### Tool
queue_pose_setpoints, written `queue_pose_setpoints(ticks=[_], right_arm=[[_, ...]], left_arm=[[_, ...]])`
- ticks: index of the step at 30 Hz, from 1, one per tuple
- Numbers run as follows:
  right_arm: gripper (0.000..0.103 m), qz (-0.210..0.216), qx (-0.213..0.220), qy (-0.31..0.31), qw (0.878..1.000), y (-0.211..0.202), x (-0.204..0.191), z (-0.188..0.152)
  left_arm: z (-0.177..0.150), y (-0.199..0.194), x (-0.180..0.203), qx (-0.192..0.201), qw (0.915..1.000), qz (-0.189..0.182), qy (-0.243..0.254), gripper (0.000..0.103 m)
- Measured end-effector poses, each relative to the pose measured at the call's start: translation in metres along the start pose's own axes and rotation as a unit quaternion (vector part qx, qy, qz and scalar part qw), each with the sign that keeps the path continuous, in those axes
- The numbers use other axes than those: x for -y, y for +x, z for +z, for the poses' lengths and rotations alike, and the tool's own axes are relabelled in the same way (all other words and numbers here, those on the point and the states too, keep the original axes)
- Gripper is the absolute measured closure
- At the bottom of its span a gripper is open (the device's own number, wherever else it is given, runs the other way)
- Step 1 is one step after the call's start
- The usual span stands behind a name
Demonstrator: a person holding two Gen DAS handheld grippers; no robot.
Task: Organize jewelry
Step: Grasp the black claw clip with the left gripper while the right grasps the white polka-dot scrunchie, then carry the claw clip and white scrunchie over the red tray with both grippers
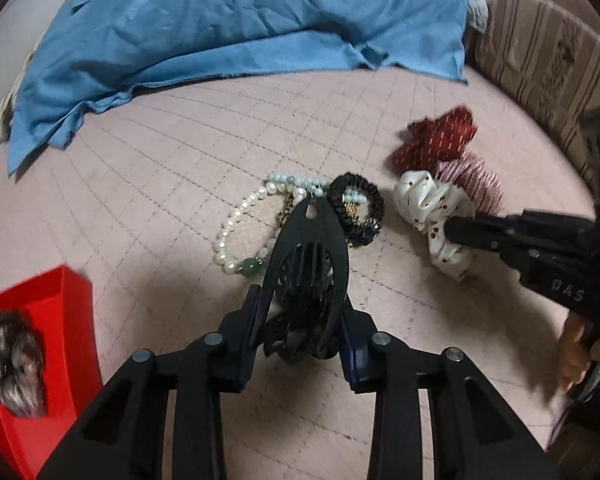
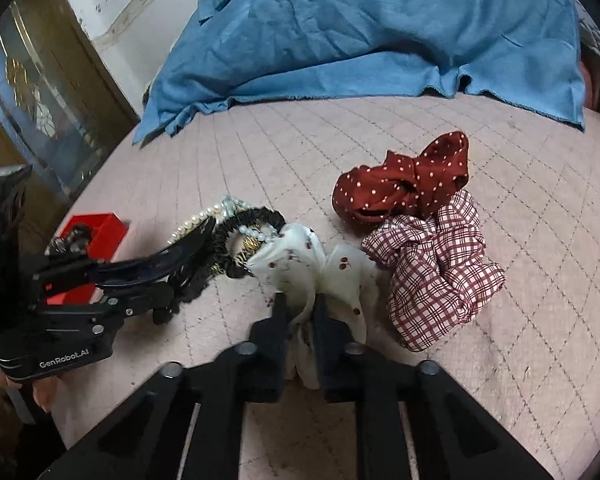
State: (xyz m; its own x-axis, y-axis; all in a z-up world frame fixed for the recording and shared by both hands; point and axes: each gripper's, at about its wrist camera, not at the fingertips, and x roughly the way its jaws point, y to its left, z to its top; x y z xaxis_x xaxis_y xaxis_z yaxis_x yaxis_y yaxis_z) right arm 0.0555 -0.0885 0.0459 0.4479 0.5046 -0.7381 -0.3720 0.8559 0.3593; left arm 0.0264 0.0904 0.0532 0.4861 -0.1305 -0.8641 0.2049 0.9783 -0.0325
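With the left gripper (image 1: pixel 306 280) clamped on a black clip (image 1: pixel 306 248) and the right gripper (image 2: pixel 300 312) pinching the white scrunchie (image 2: pixel 320 264), sorting is under way; next probably the red tray (image 1: pixel 40 292) at lower left.

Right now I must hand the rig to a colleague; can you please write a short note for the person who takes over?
Left tool: shut on a black hair claw clip, held above the pearl necklace.
Right tool: shut on the white cherry-print scrunchie, which is on the bed.
Red tray, at the left: holds one brown furry hair piece, so that one is done.
Left on the pink quilt: the pearl necklace, black scrunchie, red dotted scrunchie and plaid scrunchie, plus the two held items.
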Motion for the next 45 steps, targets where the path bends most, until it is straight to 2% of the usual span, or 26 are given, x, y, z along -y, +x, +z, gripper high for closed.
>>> queue_pose_setpoints(ticks=[1, 7, 11, 13, 17, 21, 25, 29, 33, 39, 45], right_arm=[[0.094, 0.004, 0.002, 0.001, 1.000, -0.002, -0.001, 0.000], [0.094, 0.022, 0.019, 0.003, 1.000, -0.023, -0.015, -0.004], [0.094, 0.036, 0.025, 0.008, 0.999, -0.034, -0.024, -0.010], [0.094, 0.039, 0.025, 0.010, 0.999, -0.037, -0.028, -0.014], [0.094, 0.049, 0.023, 0.016, 0.998, -0.042, -0.038, -0.019], [0.094, 0.100, 0.015, 0.047, 0.994, -0.045, -0.050, -0.025], [0.094, 0.125, 0.005, 0.051, 0.991, -0.044, -0.077, -0.028], [0.094, 0.145, -0.008, 0.031, 0.989, -0.037, -0.117, -0.019], [0.094, 0.156, -0.019, -0.005, 0.988, -0.029, -0.167, -0.006], [0.094, 0.161, -0.042, -0.048, 0.985, 0.000, -0.236, 0.005], [0.094, 0.153, -0.078, -0.092, 0.981, 0.046, -0.291, 0.004]], left_arm=[[-0.001, -0.006, -0.003, 0.004, 0.9999, -0.004, -0.009, 0.076], [-0.017, -0.047, -0.022, 0.028, 0.9961, -0.053, -0.064, 0.077], [-0.031, -0.074, -0.044, 0.046, 0.9892, -0.081, -0.113, 0.077], [-0.038, -0.086, -0.054, 0.054, 0.9868, -0.081, -0.130, 0.077], [-0.056, -0.108, -0.079, 0.070, 0.9833, -0.060, -0.157, 0.077], [-0.077, -0.129, -0.113, 0.082, 0.9777, -0.034, -0.190, 0.077], [-0.099, -0.146, -0.151, 0.095, 0.9701, 0.003, -0.224, 0.076], [-0.124, -0.157, -0.193, 0.103, 0.9573, 0.041, -0.267, 0.076], [-0.145, -0.156, -0.227, 0.101, 0.9459, 0.052, -0.304, 0.076], [-0.157, -0.147, -0.252, 0.082, 0.9400, 0.096, -0.317, 0.076], [-0.161, -0.134, -0.262, 0.055, 0.9387, 0.140, -0.310, 0.076]])
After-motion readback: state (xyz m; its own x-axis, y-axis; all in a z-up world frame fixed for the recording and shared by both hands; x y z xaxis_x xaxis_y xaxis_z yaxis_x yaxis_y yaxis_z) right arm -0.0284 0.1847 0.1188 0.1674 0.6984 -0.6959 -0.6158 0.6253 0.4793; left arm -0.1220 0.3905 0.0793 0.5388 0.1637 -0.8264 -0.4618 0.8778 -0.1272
